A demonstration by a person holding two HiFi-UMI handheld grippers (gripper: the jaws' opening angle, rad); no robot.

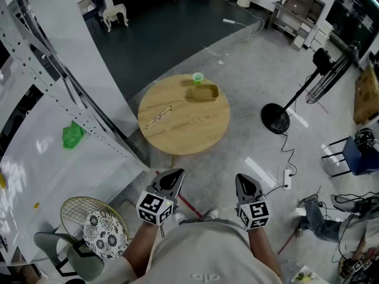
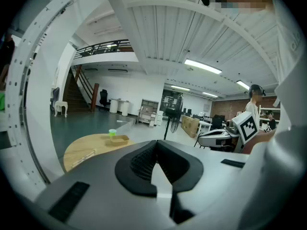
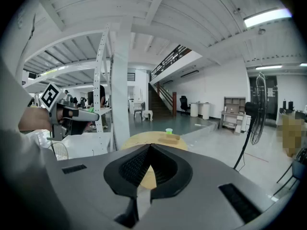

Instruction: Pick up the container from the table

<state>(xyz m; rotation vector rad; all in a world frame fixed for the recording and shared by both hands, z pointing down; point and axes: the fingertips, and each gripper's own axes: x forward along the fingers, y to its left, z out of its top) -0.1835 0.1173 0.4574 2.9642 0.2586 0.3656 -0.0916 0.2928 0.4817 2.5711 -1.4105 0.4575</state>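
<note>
Approach yet to start, nothing gripped.
The left hand-held gripper [image 1: 172, 177] is closed and empty; the container [image 1: 205, 92] lies at the table's [image 1: 177, 136] 1 o'clock rim, beside a green cup [image 1: 198, 77]; the right hand-held gripper [image 1: 246, 183] is likewise closed and empty. Step in, open the jaws, spare the cup.

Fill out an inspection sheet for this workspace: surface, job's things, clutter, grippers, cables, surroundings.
Surface: round wooden table on a grey floor.
Job's things: tan container near the table's far edge, untouched.
Clutter: green cup just behind the container; thin stick-like item left of centre.
Grippers: left gripper and right gripper both short of the table, jaws together, nothing between them.
Cables: power strip on the floor, its cord running toward the standing fan.
Surroundings: white perforated frame at left; patterned cushion below it.
</note>
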